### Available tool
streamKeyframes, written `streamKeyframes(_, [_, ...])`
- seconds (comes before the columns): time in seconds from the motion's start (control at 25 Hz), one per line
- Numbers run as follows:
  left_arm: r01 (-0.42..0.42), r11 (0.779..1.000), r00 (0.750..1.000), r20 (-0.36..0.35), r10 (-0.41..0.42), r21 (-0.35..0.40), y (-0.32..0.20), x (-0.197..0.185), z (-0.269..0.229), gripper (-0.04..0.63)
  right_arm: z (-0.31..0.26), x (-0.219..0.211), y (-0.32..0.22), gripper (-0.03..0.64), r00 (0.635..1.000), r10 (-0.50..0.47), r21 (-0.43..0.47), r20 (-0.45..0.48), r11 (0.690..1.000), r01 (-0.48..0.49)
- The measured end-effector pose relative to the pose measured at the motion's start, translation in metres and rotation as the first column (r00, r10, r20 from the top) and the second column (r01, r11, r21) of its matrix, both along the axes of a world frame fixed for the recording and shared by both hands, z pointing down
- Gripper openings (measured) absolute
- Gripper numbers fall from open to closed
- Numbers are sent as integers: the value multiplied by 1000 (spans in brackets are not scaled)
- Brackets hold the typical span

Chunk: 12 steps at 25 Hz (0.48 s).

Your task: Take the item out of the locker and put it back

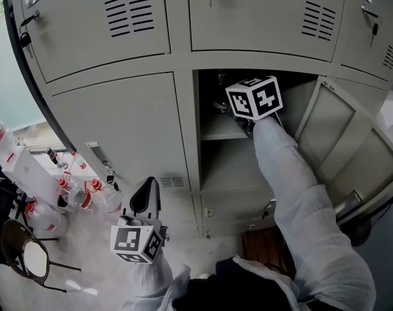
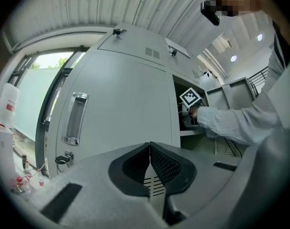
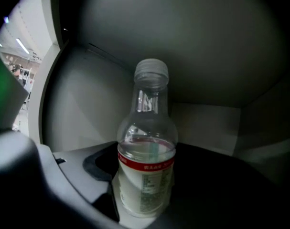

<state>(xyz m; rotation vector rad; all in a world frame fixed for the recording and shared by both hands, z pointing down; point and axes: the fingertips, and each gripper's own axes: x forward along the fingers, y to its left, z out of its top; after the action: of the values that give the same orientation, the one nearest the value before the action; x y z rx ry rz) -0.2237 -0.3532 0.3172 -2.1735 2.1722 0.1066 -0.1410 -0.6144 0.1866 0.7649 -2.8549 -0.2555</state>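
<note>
Nearest, low and to the left of the open compartment (image 1: pixel 225 164) of the grey metal locker bank: the left gripper (image 1: pixel 146 196), in front of a closed grey door (image 1: pixel 128 128). Shows black jaws pressed together with nothing between them. Lies well apart from the compartment, so probably plays no part in the coming move.

Further in, reaching through the compartment's mouth past the swung-open grey door (image 1: pixel 338 141): a pale-sleeved arm (image 1: pixel 293 193) carrying the right gripper (image 3: pixel 145 199). Points roughly level into the compartment's upper part, above the inner shelf (image 1: pixel 217 135). Grips a clear plastic bottle (image 3: pixel 146 147) with a white cap, a red band and a pale label, one jaw on each side of the labelled body, low on it.

Inside the compartment, straight ahead of that gripper: the bottle, upright, long axis vertical, neck and cap clear above the jaws. Seems to hold liquid up to about the red band. Cannot tell whether resting on the shelf or lifted just off it.

Beyond, at the compartment's far end: the grey back wall (image 3: pixel 207 123), near behind the bottle. Judging by that, calls for a straight pull back out through the mouth, kept upright, before any return.
</note>
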Motion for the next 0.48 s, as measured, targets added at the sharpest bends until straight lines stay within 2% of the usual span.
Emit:
streamKeyframes(0.16, [-26,1000,1000,-4,26,2,2,3,0,9,-2,14,4,316,999,41,37,-19,999,-40])
streamKeyframes(0.4, [-58,998,998,-3,58,-1,7,8,2,9,3,30,5,316,971,161,235,-176,965,-118])
streamKeyframes(0.48, [-64,998,998,-4,64,-1,8,8,1,9,5,31,8,316,965,171,268,-200,957,-114])
